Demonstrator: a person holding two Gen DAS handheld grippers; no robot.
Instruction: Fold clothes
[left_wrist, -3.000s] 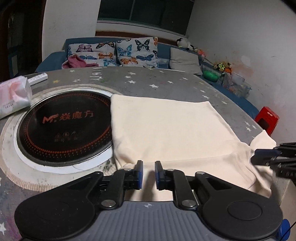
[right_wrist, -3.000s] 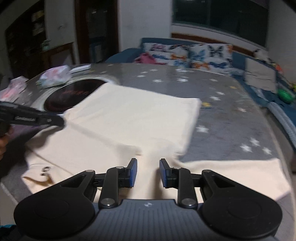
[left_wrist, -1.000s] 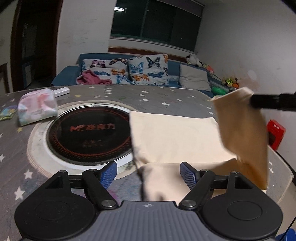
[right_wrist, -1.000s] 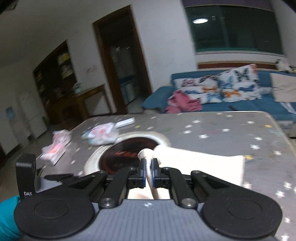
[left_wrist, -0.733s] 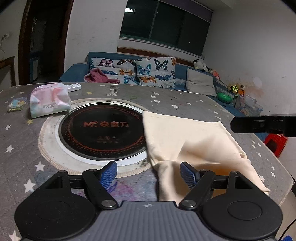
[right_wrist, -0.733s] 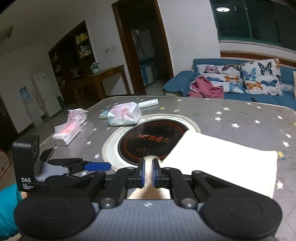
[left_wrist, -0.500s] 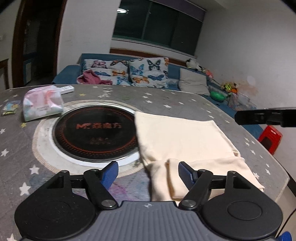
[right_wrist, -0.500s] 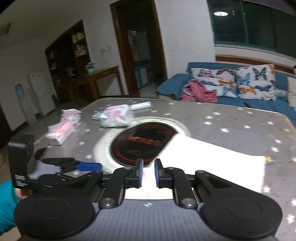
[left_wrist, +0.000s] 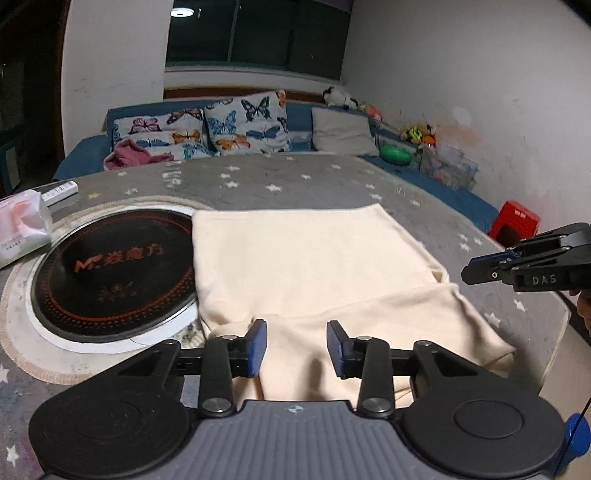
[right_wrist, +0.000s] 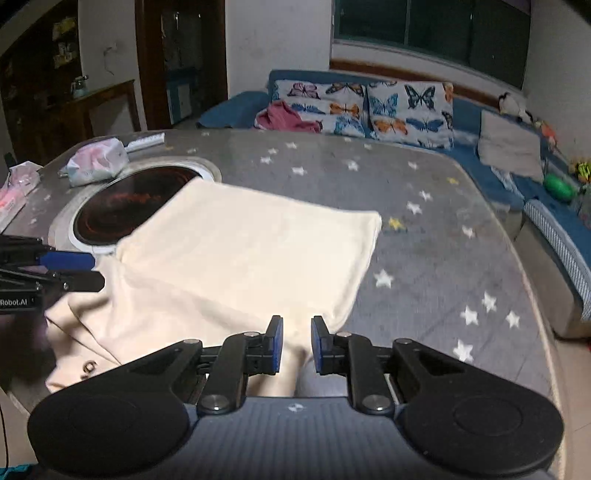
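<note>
A cream garment (left_wrist: 295, 258) lies flat on the grey star-patterned table (left_wrist: 295, 181), with a folded-over part (left_wrist: 388, 321) across its near edge. My left gripper (left_wrist: 297, 345) hovers over that near edge. Its jaws are closing, the pads stand apart, and the cloth lies under the gap, not pinched. My right gripper (right_wrist: 296, 343) stands slightly open over the garment's (right_wrist: 251, 251) near right corner and holds nothing. Each gripper shows in the other's view: the right gripper (left_wrist: 480, 269) at the right, the left gripper (right_wrist: 74, 269) at the left.
A round black induction hob (left_wrist: 110, 266) is set into the table, left of the garment. A tissue pack (left_wrist: 20, 221) and a remote (left_wrist: 59, 192) lie beyond it. A blue sofa (right_wrist: 461, 110) with butterfly cushions runs behind, and a red stool (left_wrist: 515, 221) stands by the table's right edge.
The right gripper let go of the cloth part it had carried across, which now lies folded on the garment. The left jaws have narrowed. Both grippers have sunk toward the cloth.
</note>
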